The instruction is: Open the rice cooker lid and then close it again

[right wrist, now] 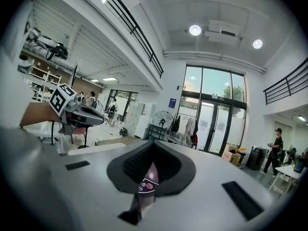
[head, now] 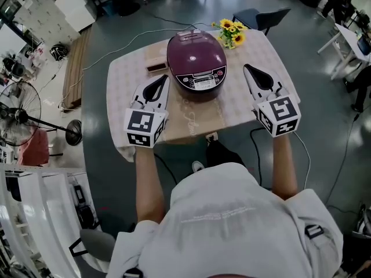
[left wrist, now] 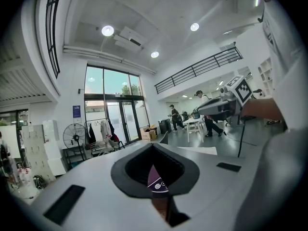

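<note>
Big open workshop hall, with a tablecloth-covered table [head: 243, 106] in the middle. The maroon rice cooker [head: 196, 59] sits on it, lid down, sunflowers [head: 232, 32] just behind. The left gripper [head: 164, 80] and right gripper [head: 248, 68] flank it, both with jaws pinched together on nothing. The lid looks rigid, glossy and probably slippery. I'd go for the front edge by the control panel [head: 204, 81], not the dome.

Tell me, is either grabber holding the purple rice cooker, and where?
No, nothing is held. The left gripper and the right gripper are shut and empty, one on each side of the rice cooker, not touching it.
</note>
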`<state>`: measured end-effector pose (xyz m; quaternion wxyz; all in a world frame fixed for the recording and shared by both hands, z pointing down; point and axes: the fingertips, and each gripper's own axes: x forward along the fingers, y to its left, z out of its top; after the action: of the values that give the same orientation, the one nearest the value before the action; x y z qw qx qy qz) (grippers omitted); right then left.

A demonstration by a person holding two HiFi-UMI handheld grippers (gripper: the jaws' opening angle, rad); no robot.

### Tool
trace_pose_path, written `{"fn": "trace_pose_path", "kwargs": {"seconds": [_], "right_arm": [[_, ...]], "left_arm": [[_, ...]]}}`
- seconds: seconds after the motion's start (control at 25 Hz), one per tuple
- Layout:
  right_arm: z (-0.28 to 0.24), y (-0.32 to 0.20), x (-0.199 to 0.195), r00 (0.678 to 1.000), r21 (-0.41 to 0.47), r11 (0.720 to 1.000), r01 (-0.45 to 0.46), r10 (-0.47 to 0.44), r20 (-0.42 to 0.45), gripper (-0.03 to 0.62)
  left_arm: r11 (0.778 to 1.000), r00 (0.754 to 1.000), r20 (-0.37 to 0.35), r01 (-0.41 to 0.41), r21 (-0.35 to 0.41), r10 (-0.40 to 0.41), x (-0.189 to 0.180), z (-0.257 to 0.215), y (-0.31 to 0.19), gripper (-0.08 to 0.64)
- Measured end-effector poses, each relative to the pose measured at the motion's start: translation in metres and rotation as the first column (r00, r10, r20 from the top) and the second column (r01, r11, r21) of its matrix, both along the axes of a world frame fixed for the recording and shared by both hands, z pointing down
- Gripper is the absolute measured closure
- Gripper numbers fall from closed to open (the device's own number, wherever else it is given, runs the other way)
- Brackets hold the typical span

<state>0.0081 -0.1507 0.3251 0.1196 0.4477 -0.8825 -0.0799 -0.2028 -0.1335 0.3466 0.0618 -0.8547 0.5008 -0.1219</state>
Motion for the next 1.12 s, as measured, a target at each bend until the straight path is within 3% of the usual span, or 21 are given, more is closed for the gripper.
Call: {"fn": "trace_pose_path", "kwargs": {"seconds": [1.12], "right_arm": [[0.001, -0.002, 0.007, 0.999, 0.016, 1.000, -0.027, 0.027, -0.023, 0.568]], "left_arm": [[0.999, 0.999, 0.032, -0.035, -0.014, 0.036, 0.017, 0.001, -0.005, 0.545]]}}
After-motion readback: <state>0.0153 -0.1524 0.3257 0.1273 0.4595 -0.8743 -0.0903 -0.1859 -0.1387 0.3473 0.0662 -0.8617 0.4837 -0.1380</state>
